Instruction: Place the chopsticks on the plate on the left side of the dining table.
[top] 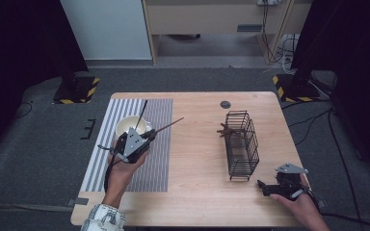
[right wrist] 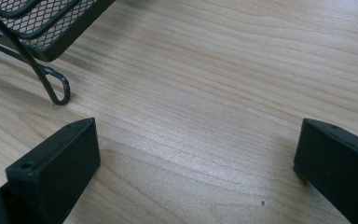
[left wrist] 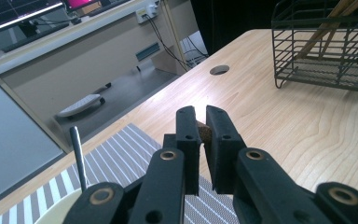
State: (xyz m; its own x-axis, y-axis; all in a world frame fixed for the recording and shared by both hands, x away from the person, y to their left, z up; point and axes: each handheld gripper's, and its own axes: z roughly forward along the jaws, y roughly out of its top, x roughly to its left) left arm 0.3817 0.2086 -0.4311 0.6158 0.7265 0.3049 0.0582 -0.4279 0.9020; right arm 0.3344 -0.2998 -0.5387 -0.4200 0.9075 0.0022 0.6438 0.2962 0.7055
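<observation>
Underneath, wooden table (striped mat left).

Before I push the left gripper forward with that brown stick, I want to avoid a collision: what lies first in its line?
The left gripper, shut on the thin brown wooden stick, points across bare light wooden table toward the black wire basket. The basket looks like the first obstacle, though depth is unclear.
</observation>
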